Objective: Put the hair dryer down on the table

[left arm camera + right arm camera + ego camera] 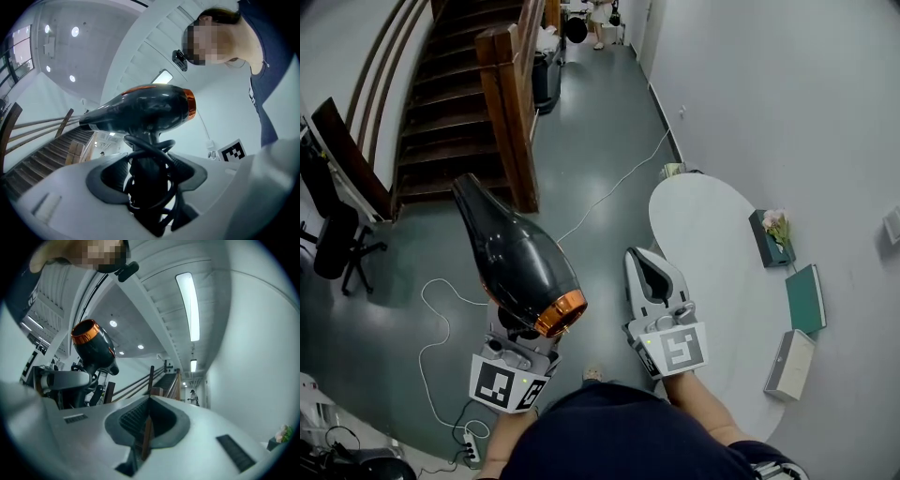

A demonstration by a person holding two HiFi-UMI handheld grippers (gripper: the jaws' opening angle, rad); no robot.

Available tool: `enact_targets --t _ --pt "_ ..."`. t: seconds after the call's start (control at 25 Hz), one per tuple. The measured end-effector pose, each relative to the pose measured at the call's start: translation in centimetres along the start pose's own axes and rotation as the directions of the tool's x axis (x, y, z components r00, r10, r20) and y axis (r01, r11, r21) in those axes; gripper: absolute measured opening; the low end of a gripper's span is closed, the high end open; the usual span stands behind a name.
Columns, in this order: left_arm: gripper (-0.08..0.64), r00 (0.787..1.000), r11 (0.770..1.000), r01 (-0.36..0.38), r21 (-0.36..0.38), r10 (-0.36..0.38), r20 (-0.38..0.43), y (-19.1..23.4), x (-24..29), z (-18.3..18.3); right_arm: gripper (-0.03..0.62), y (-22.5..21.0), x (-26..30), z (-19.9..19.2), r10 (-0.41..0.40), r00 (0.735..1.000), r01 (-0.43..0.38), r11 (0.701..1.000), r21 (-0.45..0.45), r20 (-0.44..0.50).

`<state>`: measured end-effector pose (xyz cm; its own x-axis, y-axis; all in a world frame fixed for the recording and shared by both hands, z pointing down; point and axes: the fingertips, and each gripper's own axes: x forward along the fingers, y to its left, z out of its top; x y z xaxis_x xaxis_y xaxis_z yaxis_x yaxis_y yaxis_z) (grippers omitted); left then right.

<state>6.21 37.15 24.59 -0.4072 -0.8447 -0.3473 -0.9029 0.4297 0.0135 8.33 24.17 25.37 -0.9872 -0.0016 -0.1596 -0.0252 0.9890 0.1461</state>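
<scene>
While your left gripper (151, 182) is pinching the hair dryer (514, 253) upright, you are holding it above the floor (609, 150), off the tabletop's (712, 244) left edge; your right gripper's (649, 267) fingers are pressing together.

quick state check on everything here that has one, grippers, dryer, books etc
black hair dryer with copper ring: held in the air, not on the table
black cord: wound round the dryer's handle
left gripper: shut on the dryer's handle
right gripper: shut, empty
teal book: closed, flat on the white oval table
pale grey book: closed, flat on the table
dark box of pink flowers: upright on the table
</scene>
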Motion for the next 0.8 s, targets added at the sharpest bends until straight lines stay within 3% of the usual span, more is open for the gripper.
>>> enact_targets --t 0.16,0.44,0.8 --pt "0.270 1.000 1.000 -0.011 -0.012 0.011 -0.019 1.0 3.5 -1.6 0.011 -2.7 2.3 -1.0 0.011 1.000 -0.012 1.000 0.016 0.026" --pt "0.270 0.999 0.999 -0.012 -0.039 0.011 -0.031 2.5 8.1 -3.0 0.011 -7.2 4.5 -2.3 -0.020 0.999 0.021 0.999 0.030 -0.033" --pt "0.270 0.999 0.997 0.022 -0.071 -0.024 -0.026 5.3 11.7 -5.6 0.011 -9.8 6.5 -5.3 -0.074 0.997 0.075 0.997 0.020 -0.035"
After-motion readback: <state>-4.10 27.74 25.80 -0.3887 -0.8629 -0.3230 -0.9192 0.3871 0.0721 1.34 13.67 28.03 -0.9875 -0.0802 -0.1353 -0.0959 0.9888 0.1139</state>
